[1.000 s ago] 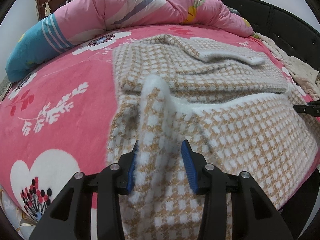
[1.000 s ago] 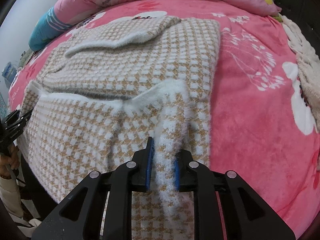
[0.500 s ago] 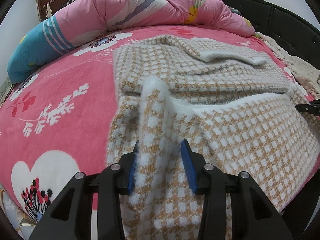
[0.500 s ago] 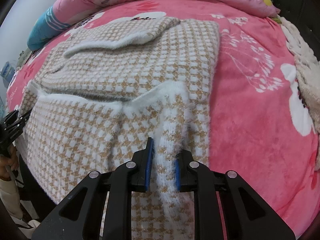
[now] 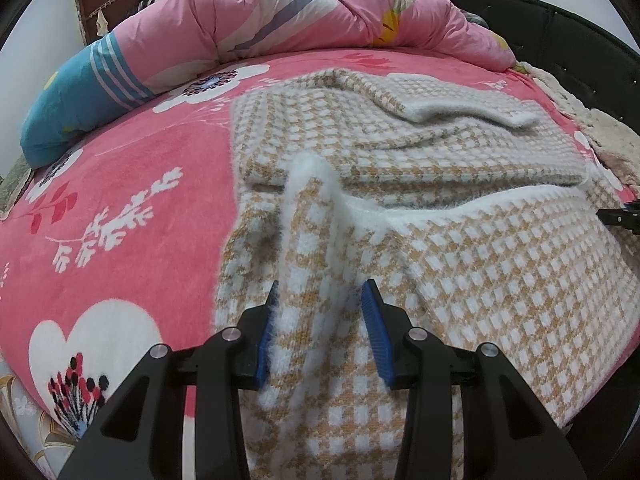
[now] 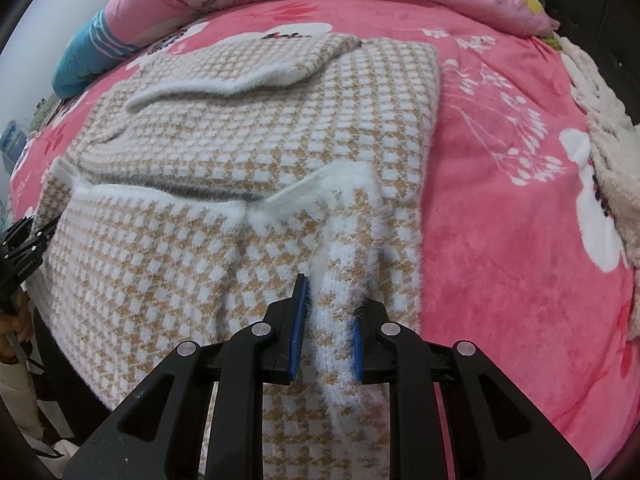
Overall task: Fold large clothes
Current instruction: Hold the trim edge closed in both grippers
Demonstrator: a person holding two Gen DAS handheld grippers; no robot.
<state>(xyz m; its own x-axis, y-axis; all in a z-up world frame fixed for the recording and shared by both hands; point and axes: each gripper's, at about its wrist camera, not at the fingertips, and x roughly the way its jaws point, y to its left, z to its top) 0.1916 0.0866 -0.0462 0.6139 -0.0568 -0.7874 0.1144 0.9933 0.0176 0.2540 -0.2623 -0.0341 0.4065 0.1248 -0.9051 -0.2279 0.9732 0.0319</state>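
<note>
Ahead of the left gripper (image 5: 322,334), the houndstooth sweater (image 5: 460,240) hides whatever lies beneath its folded layers. The right gripper (image 5: 620,218) is cut off at the frame's edge. The sweater's near hem drops below both pictures.

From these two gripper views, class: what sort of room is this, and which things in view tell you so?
Most likely a bedroom. A checked sweater lies on a bed with a pink flowered blanket, a rolled pink quilt sits at the far end, and a dark padded bed frame runs alongside.
</note>
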